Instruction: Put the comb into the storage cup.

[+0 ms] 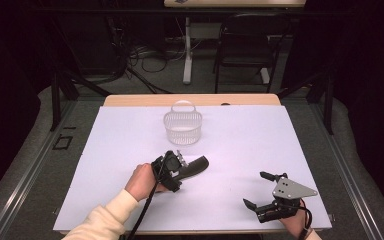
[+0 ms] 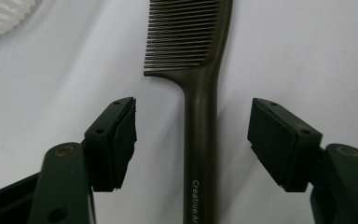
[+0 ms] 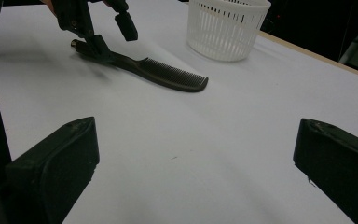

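Comb handle between the left claw's jaws, not yet gripped.
Dark plastic comb [image 2: 200, 135] flat on the white counter [image 1: 240, 140], long axis 12–6 in the left gripper view; left claw [image 2: 193, 140] straddles it, pads clear. Right claw [image 1: 260, 190] released, well apart at 4 o'clock.

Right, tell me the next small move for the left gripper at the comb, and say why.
Probably close the left gripper on the comb. In the left gripper view the comb's handle lies between the jaws, a gap showing on each side, so the pads don't press it yet. The comb lies flat on the white table, with the white basket beyond it, likely its destination.
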`<control>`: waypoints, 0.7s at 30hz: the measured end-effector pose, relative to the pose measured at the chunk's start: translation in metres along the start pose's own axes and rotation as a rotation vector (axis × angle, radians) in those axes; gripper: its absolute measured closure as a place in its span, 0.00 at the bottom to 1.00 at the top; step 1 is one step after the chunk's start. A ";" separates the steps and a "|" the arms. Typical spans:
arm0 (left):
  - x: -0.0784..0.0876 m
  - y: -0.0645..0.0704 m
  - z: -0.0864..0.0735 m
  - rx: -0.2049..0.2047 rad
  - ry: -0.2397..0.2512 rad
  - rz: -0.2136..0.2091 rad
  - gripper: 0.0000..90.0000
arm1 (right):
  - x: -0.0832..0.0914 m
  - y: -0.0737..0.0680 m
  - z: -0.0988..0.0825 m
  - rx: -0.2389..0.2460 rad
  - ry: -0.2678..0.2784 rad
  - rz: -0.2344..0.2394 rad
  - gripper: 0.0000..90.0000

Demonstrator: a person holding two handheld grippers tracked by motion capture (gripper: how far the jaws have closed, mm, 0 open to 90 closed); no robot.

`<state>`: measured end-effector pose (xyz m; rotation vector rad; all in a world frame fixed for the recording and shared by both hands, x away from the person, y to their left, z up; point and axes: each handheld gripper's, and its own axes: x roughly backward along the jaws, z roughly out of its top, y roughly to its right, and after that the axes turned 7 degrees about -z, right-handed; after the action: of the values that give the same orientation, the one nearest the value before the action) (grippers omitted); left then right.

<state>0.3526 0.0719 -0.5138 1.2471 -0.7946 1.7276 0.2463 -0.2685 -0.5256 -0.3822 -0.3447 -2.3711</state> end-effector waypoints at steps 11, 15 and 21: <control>-0.008 -0.010 0.012 0.021 -0.072 -0.076 0.59 | -0.001 0.000 0.000 -0.002 0.001 0.009 0.00; -0.010 -0.012 0.017 0.009 -0.118 -0.104 0.64 | -0.001 -0.001 0.000 -0.004 0.004 0.014 0.00; -0.014 -0.016 0.021 0.017 -0.147 -0.128 0.68 | -0.001 -0.001 0.000 -0.007 0.004 0.015 0.00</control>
<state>0.3775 0.0572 -0.5204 1.4186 -0.7690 1.5571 0.2464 -0.2678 -0.5262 -0.3823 -0.3310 -2.3589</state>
